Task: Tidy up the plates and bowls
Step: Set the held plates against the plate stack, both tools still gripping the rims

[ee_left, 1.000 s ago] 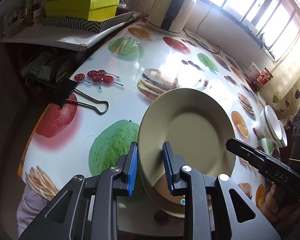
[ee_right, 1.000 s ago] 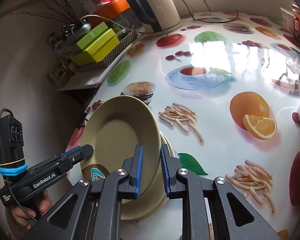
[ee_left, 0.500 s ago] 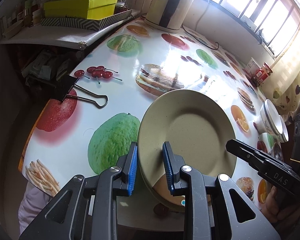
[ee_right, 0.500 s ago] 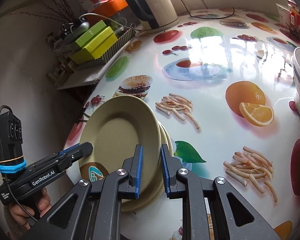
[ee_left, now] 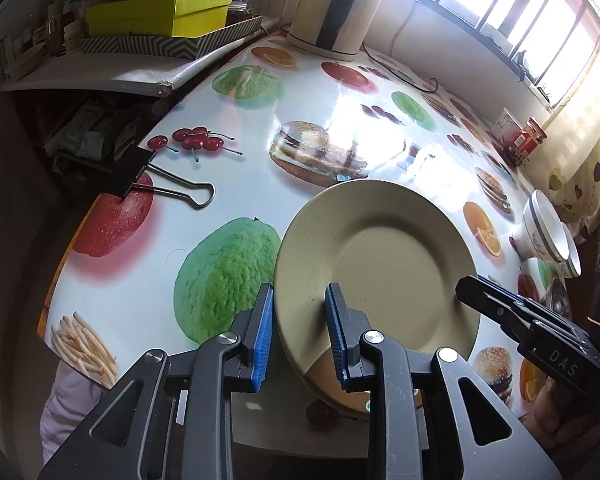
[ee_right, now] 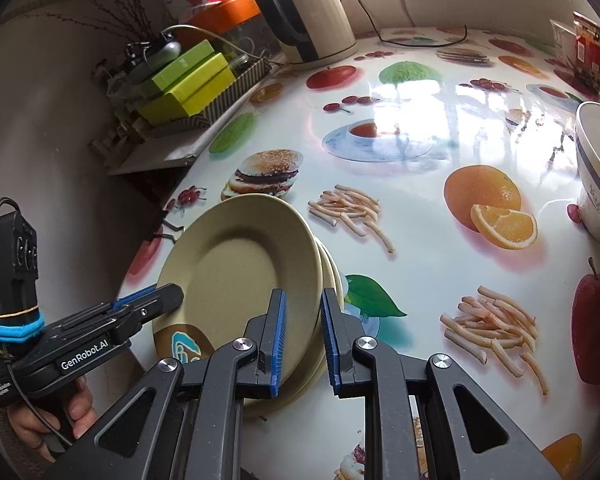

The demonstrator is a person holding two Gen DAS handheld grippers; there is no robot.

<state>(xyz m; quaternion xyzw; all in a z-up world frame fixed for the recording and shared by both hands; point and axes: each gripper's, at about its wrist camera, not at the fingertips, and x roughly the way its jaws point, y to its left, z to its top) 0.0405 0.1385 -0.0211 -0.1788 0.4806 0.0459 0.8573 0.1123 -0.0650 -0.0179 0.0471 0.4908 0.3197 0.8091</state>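
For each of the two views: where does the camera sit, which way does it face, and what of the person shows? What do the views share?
Left wrist: on the left hand-held gripper, facing down across the table at the stacked plates it clamps; a hand shows lower right.
Right wrist: on the right hand-held gripper, facing down at the same plates from the opposite rim; a hand shows lower left.
Shared: plates, kettle, green boxes, white bowl.
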